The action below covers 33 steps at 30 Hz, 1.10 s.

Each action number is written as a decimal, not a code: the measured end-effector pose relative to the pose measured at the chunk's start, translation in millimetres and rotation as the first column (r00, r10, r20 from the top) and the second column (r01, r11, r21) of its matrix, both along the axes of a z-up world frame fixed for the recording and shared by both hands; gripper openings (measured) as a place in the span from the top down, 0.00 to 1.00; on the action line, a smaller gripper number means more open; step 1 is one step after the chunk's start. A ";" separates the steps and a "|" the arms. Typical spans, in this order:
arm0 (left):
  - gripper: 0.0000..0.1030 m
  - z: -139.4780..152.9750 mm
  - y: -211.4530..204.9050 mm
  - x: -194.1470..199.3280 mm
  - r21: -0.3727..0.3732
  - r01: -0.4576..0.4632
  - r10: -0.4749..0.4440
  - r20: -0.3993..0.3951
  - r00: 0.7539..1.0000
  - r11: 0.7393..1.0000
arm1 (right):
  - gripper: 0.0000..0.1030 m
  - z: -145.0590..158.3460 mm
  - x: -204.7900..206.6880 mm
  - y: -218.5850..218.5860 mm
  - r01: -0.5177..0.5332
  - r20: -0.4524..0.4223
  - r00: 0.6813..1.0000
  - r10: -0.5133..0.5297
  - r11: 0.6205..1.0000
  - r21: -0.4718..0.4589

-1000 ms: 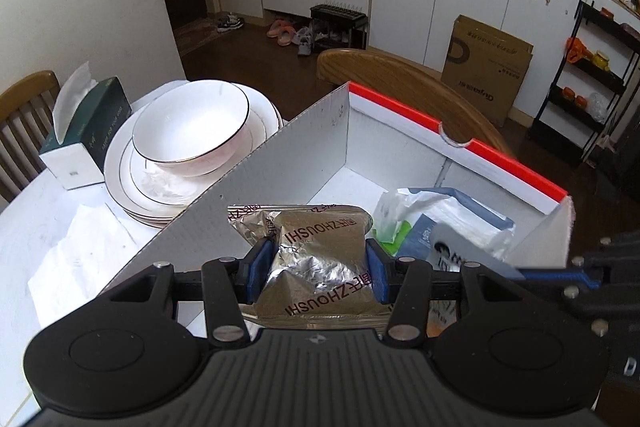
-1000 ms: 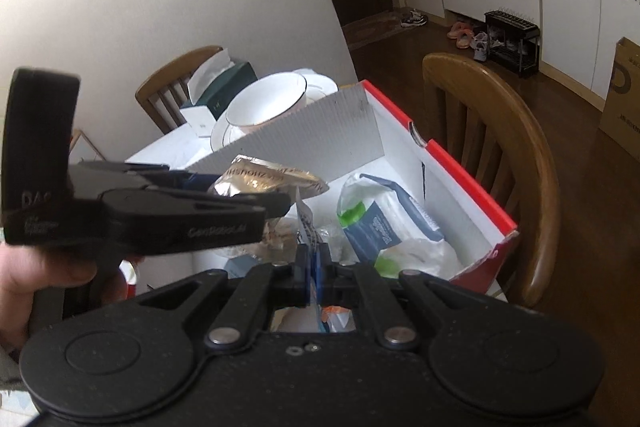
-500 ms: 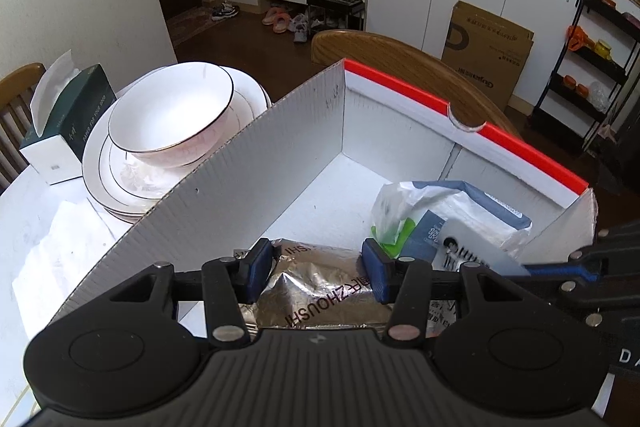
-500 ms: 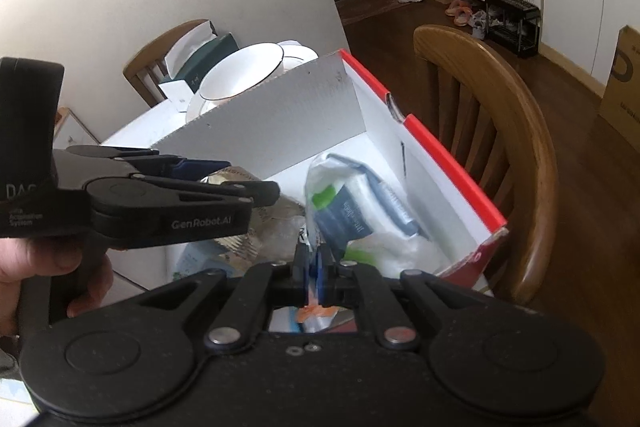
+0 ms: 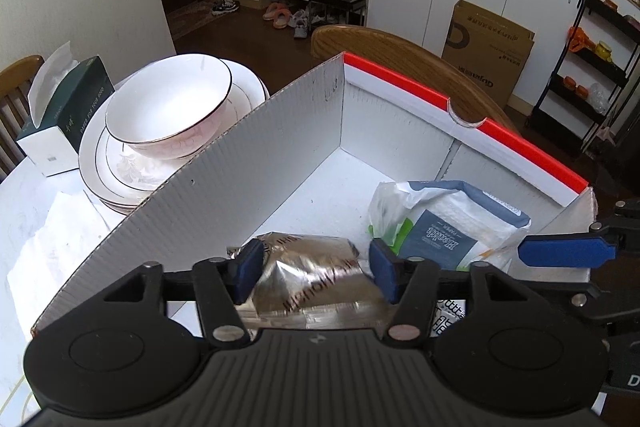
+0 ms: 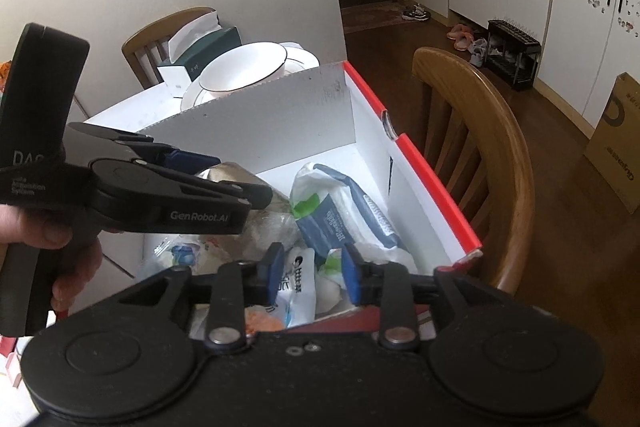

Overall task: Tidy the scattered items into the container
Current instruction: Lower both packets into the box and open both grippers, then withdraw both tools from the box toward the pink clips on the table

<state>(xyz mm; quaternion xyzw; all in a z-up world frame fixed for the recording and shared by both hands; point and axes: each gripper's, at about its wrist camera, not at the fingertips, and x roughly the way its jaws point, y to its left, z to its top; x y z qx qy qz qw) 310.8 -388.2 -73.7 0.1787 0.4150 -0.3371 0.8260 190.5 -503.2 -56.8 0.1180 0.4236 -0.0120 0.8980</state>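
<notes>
Both claws opening over the box [image 5: 280, 131]: left claw [image 5: 316, 267] letting go of foil packet [image 5: 316, 279], right claw [image 6: 310, 273] freeing small white packet [image 6: 298, 283]. Best lifted straight up, clear of the walls.

My left gripper [image 5: 316, 265] is opening: a second ago its pads pinched the silver foil packet [image 5: 312, 283] up at the box's [image 5: 240, 167] rim height, now the packet lies low inside the box, blurred, with a gap showing at the 3 o'clock pad. My right gripper [image 6: 310, 273] is opening too: its pads were pressed together on a thin white pouch [image 6: 298, 287], and now they stand apart with the pouch loose between them in the box.
</notes>
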 end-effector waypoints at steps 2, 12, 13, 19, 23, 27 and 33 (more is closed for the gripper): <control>0.41 1.6 2.0 -1.9 -0.009 0.003 -0.003 0.001 1.000 1.000 | 0.64 1.0 -1.2 -0.9 -0.003 0.000 1.000 0.003 1.000 0.006; 0.36 10.4 17.4 -11.6 -0.043 0.003 -0.003 -0.003 1.000 0.999 | 0.47 7.9 -9.2 -0.5 -0.023 0.025 0.999 0.023 1.000 0.021; 0.36 11.7 19.9 -12.6 -0.049 0.001 -0.001 -0.003 1.000 0.999 | 0.45 8.9 -10.3 -0.5 -0.024 0.030 0.999 0.023 0.999 0.024; 0.33 20.1 34.0 -18.2 -0.080 -0.013 0.011 -0.021 1.000 0.997 | 0.38 14.0 -15.0 1.7 -0.023 0.047 0.999 0.021 0.999 0.037; 0.31 28.1 41.8 -25.5 -0.090 -0.010 0.010 -0.005 1.000 0.996 | 0.37 18.0 -18.1 6.1 -0.022 0.053 0.998 0.020 0.999 0.034; 0.28 37.9 52.1 -33.3 -0.114 -0.015 0.015 0.005 1.000 0.993 | 0.34 22.7 -22.9 12.7 -0.027 0.066 0.997 0.026 0.999 0.027; 0.27 53.6 71.9 -48.4 -0.148 -0.016 0.022 0.035 0.999 0.989 | 0.30 32.4 -30.8 29.3 -0.057 0.093 0.994 0.056 0.998 0.014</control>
